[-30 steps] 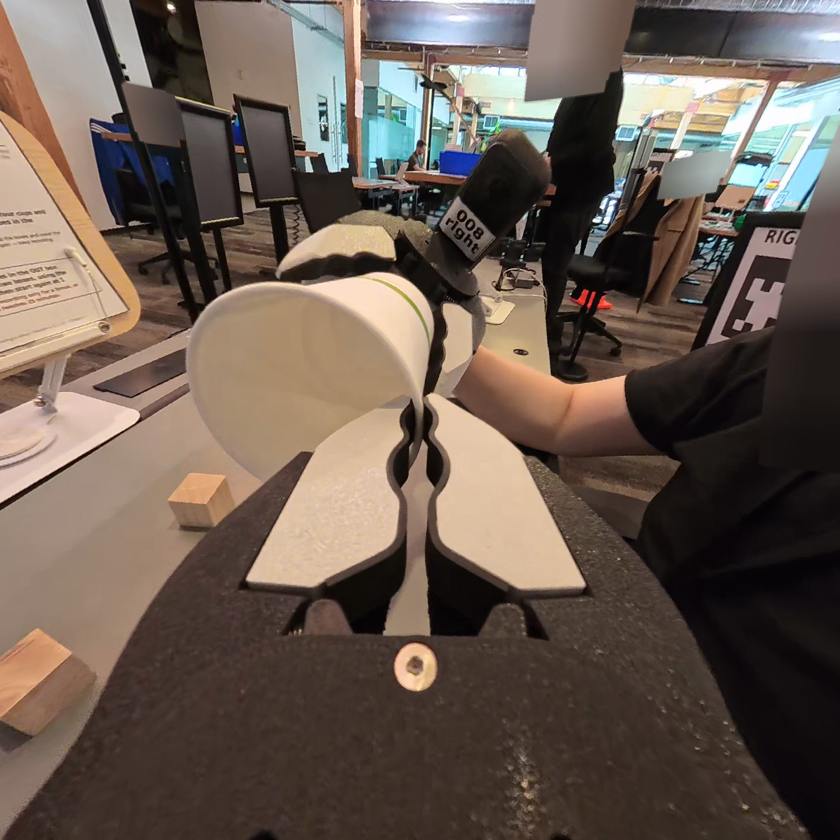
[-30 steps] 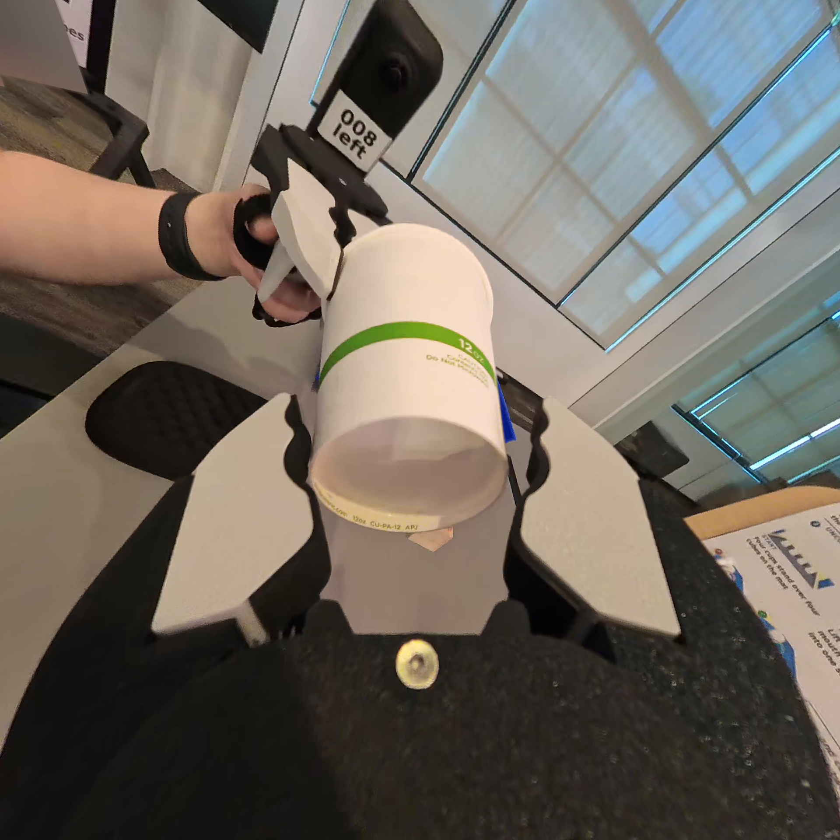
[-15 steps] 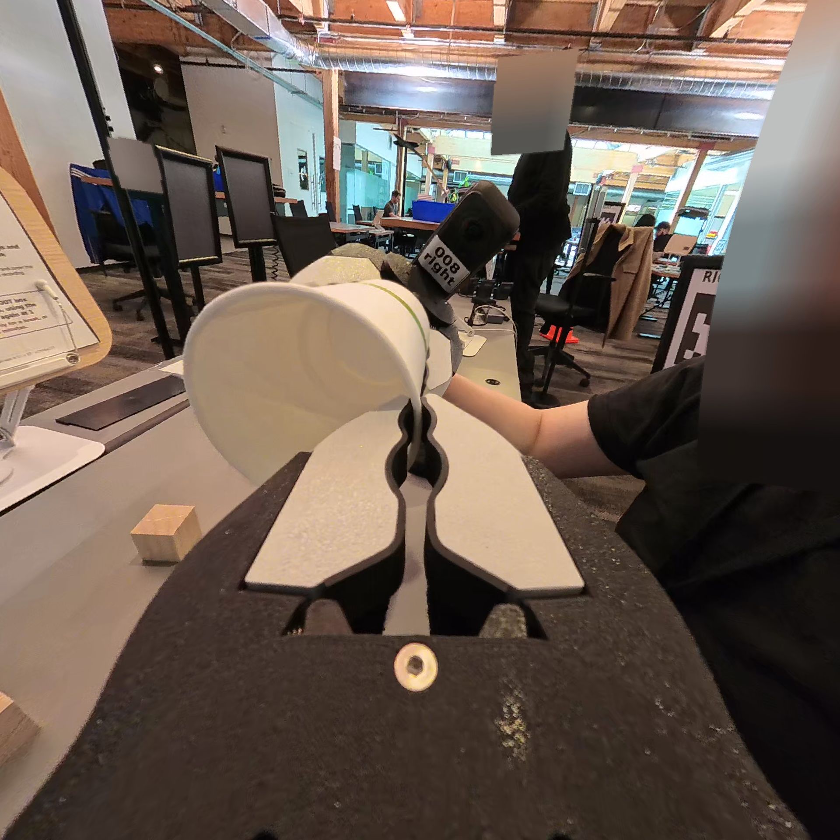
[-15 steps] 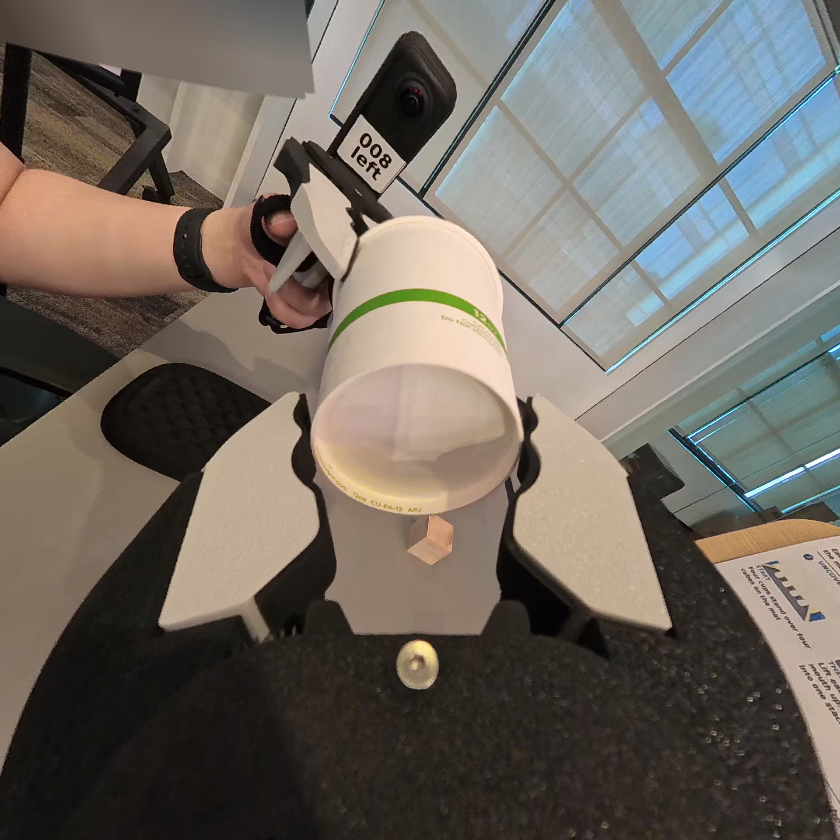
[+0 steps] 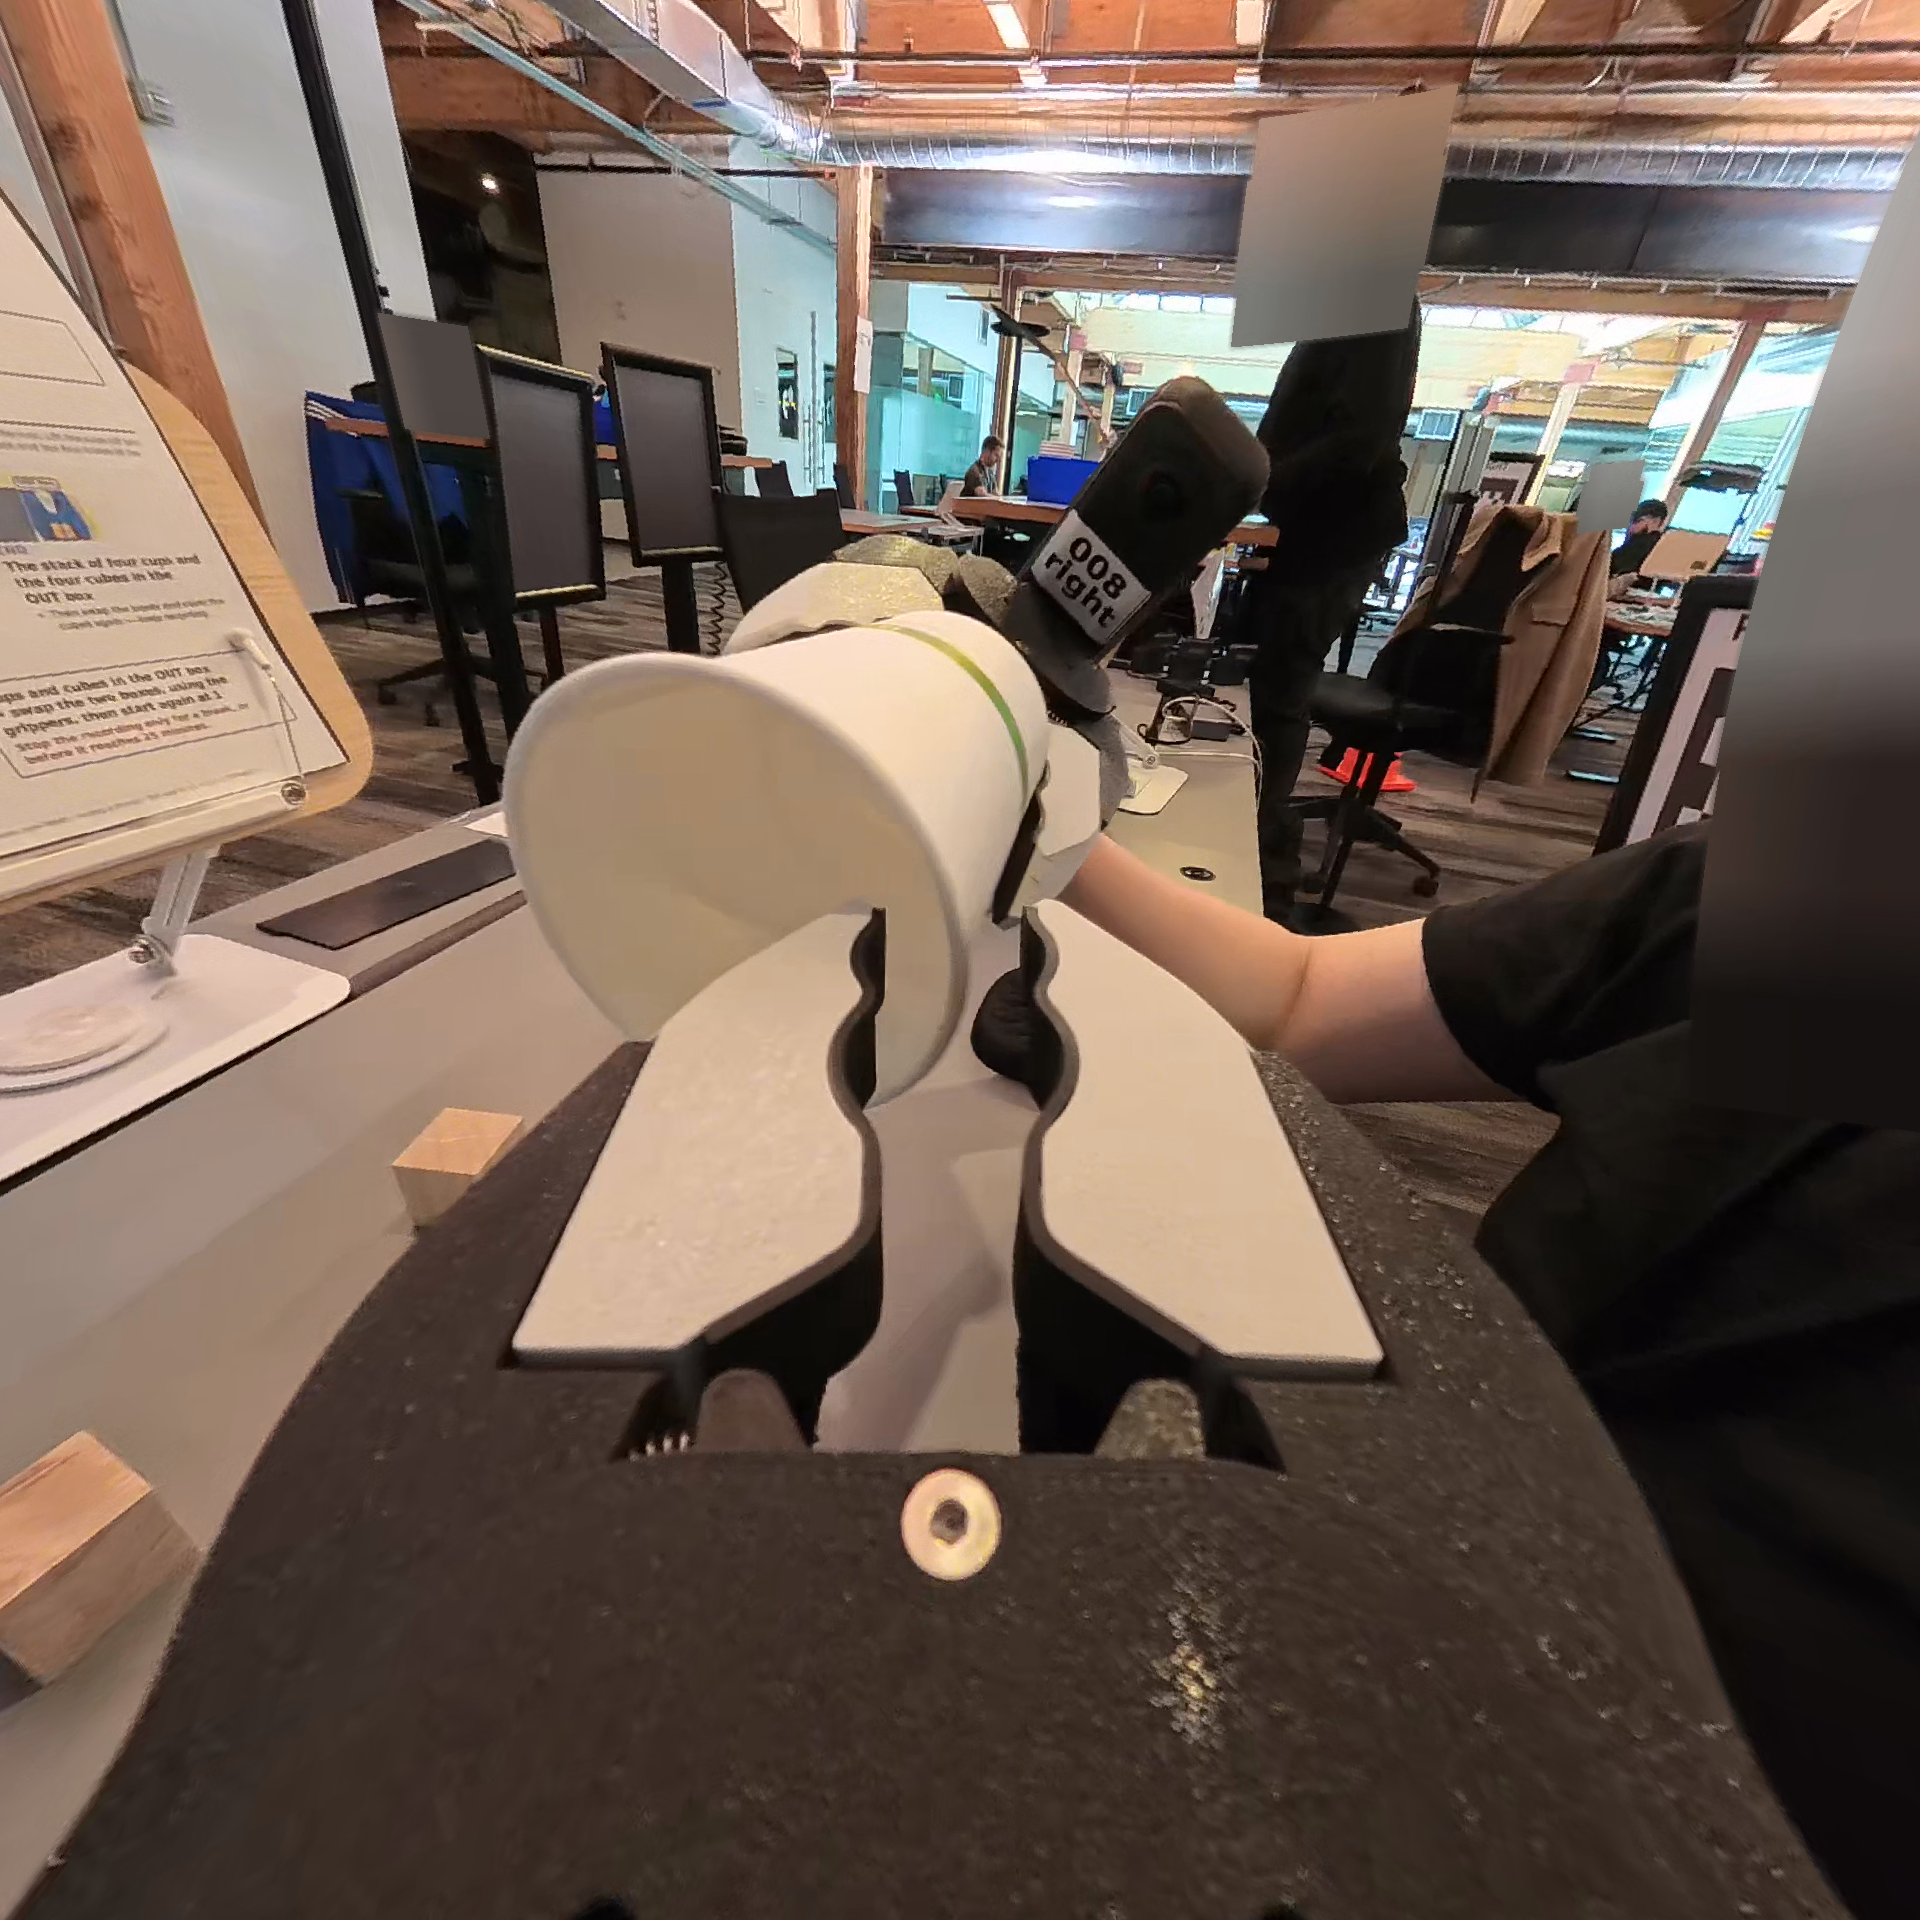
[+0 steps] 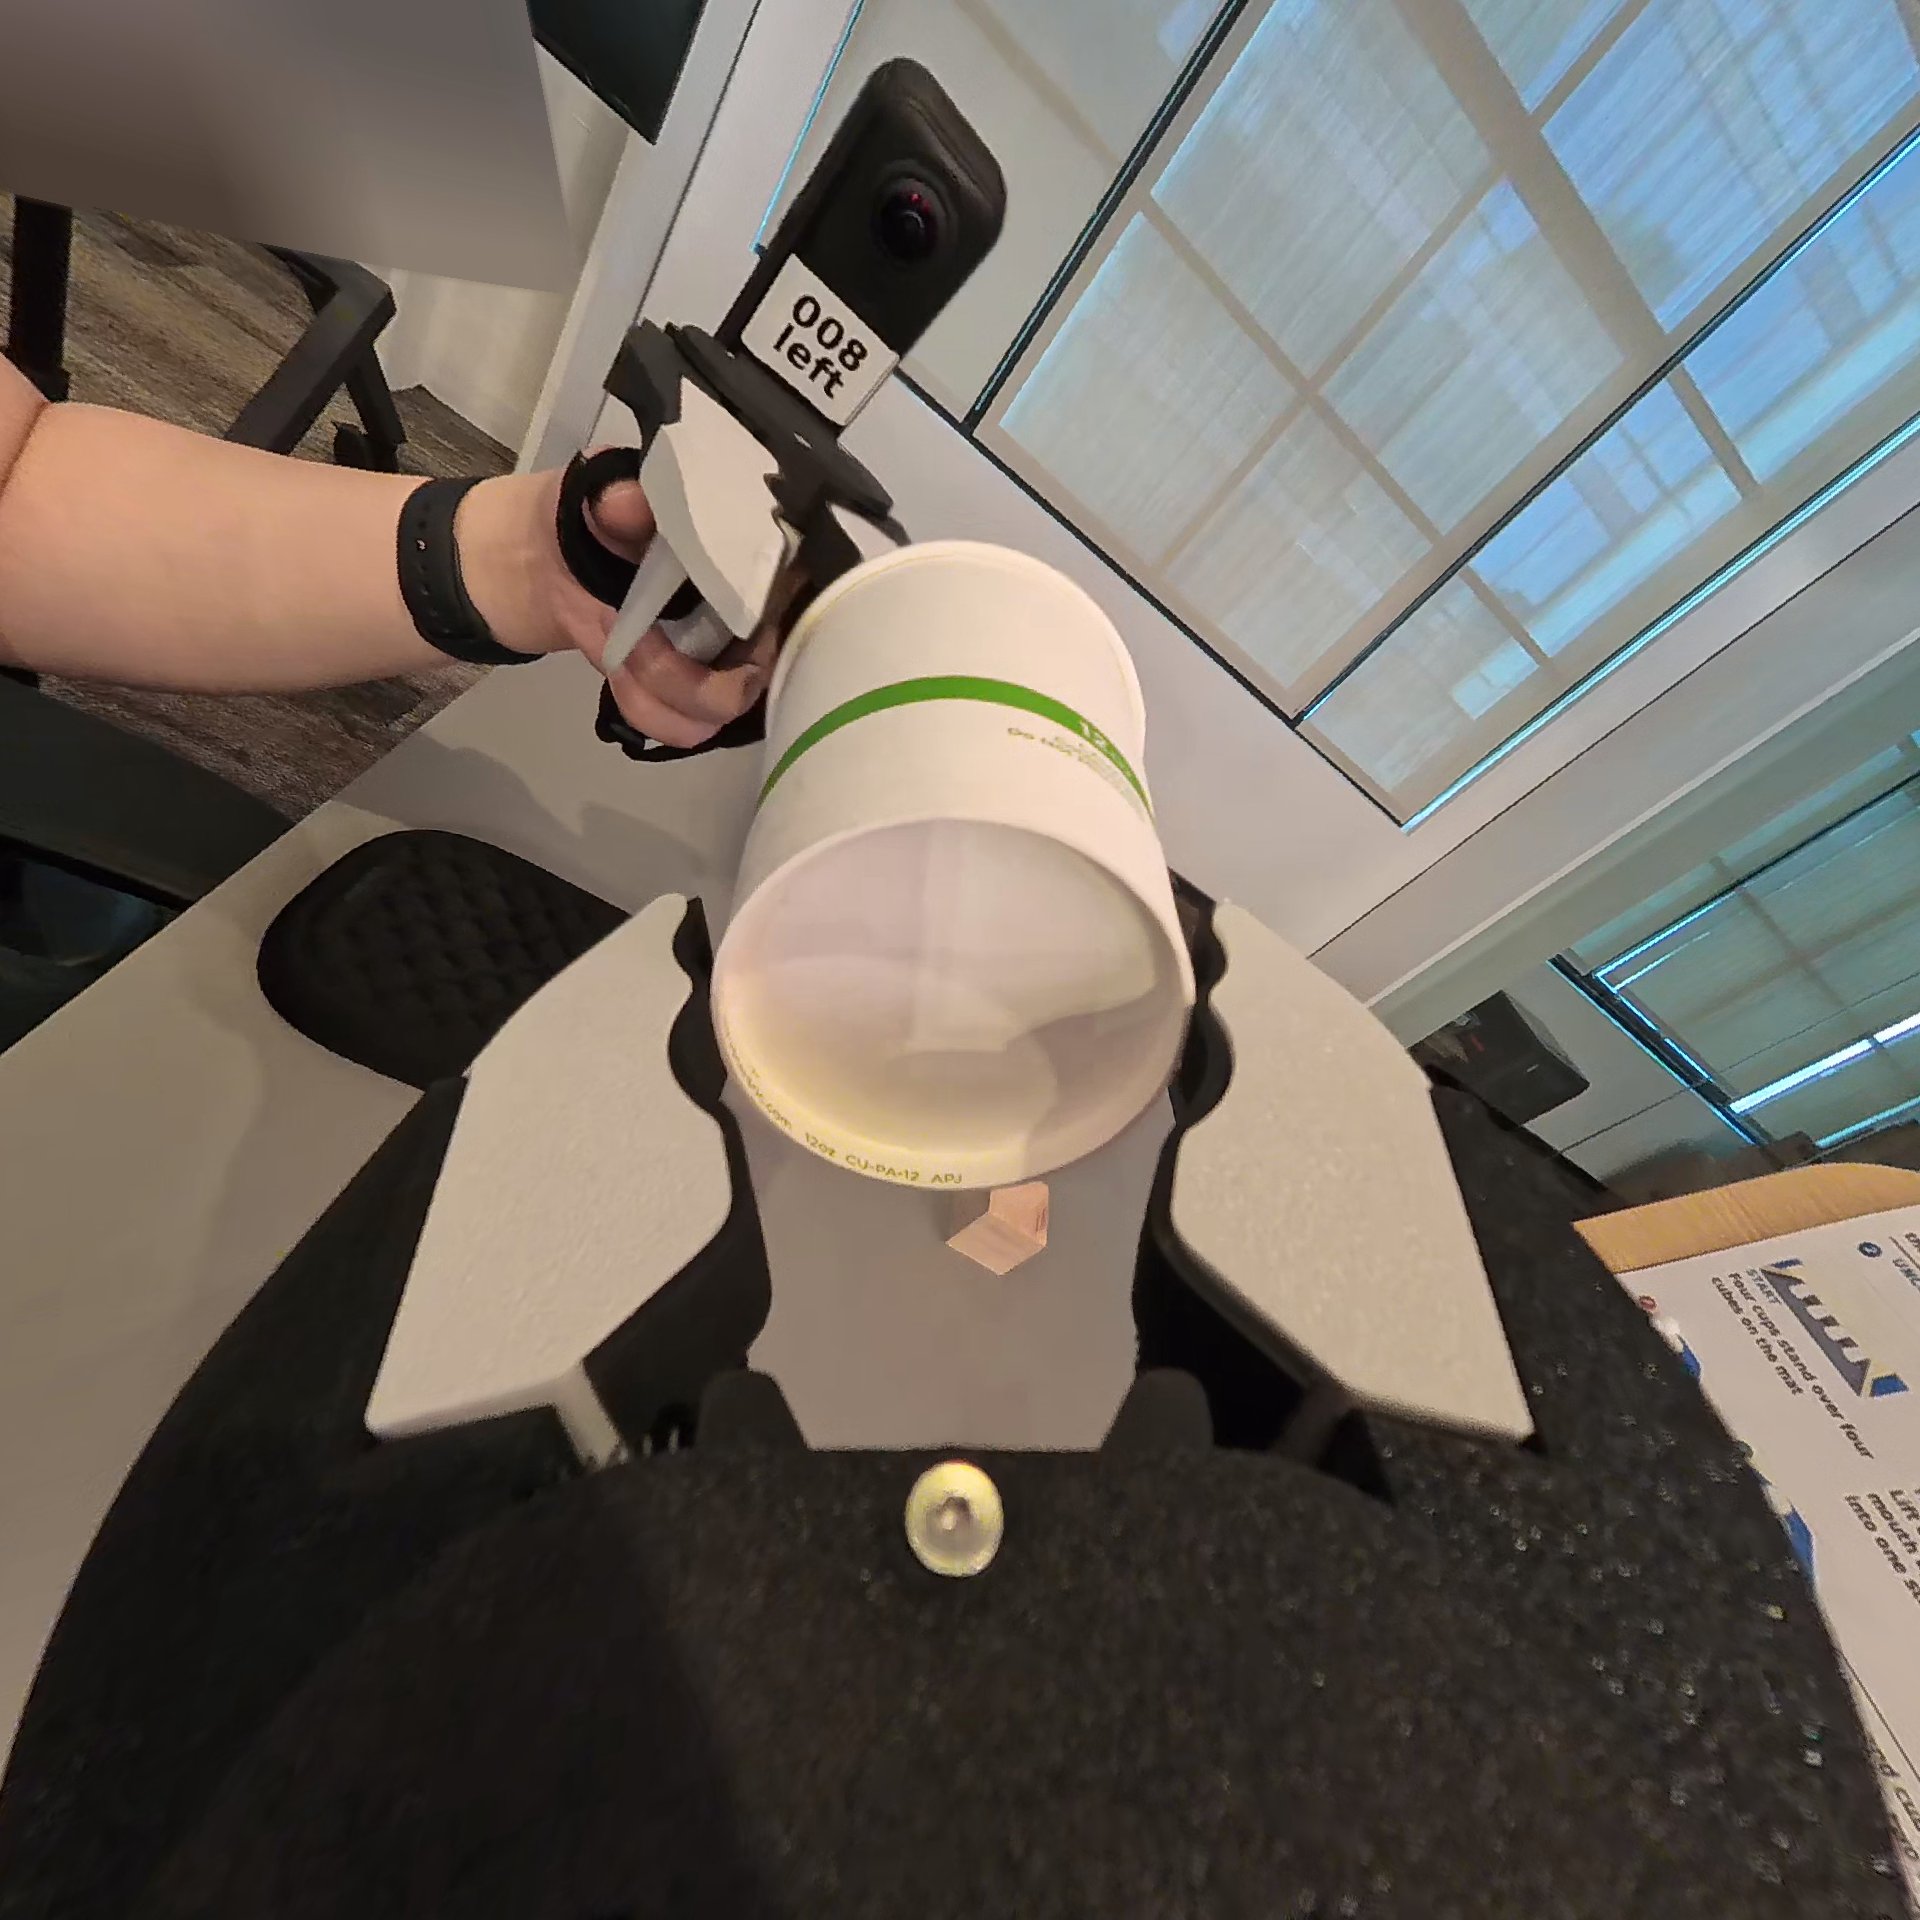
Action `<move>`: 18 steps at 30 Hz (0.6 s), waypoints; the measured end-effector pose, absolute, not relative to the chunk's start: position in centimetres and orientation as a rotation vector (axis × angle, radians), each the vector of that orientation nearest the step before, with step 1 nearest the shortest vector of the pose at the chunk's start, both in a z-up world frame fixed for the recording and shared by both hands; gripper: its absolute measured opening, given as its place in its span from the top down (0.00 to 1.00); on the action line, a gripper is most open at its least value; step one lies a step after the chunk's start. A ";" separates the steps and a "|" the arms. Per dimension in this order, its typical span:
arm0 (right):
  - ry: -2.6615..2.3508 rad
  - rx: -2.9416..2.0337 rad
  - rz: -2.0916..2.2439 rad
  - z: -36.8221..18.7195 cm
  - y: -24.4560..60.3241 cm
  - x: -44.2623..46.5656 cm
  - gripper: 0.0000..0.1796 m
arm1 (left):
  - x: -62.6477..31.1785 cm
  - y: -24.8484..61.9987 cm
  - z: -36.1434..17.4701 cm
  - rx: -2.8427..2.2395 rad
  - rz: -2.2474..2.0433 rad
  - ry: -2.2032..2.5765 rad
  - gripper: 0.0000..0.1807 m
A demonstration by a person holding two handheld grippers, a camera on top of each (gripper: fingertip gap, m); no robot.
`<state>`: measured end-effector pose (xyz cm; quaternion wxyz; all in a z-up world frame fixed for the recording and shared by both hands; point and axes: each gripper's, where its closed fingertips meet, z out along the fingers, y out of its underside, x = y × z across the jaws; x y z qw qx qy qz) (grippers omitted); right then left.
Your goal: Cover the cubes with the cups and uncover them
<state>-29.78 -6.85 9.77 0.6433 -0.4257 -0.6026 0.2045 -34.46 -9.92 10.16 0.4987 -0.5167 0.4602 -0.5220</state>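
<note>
A white paper cup (image 5: 748,810) with a green band lies on its side in the air, mouth toward my left gripper. My right gripper (image 6: 951,935) is shut on the cup (image 6: 956,727) near its base. My left gripper (image 5: 945,930) is open, with the cup's rim in the gap between its fingers. It also shows in the right wrist view (image 6: 717,582), at the cup's rim. One wooden cube (image 5: 452,1148) sits on the grey table (image 5: 208,1247), another (image 5: 73,1538) at the near left edge. A cube (image 6: 997,1231) shows below the cup.
An instruction sign on a white stand (image 5: 135,644) stands at the table's left; it also shows in the right wrist view (image 6: 1787,1351). A black flat plate (image 5: 384,894) lies behind it. A black mesh chair back (image 6: 416,945) is beside the table. A person (image 5: 1320,582) stands farther off.
My left gripper was shut on the cup's rim and has opened. My right gripper's fingers have closed onto the cup's base end. The cup has stayed on its side.
</note>
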 end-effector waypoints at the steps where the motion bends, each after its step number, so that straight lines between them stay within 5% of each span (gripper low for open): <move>1: -1.375 -0.974 0.464 9.7 -6.8 -29.8 0.52 | -34.5 -10.0 10.1 -1.247 -1.266 1.112 0.87; 6: -1.396 -0.991 0.460 9.2 -6.7 -30.0 0.52 | -33.8 -9.8 9.5 -1.258 -1.237 1.126 0.96; 18: -1.429 -0.977 0.464 8.9 -7.0 -30.0 0.52 | -33.5 -11.1 9.8 -1.240 -1.305 1.161 0.99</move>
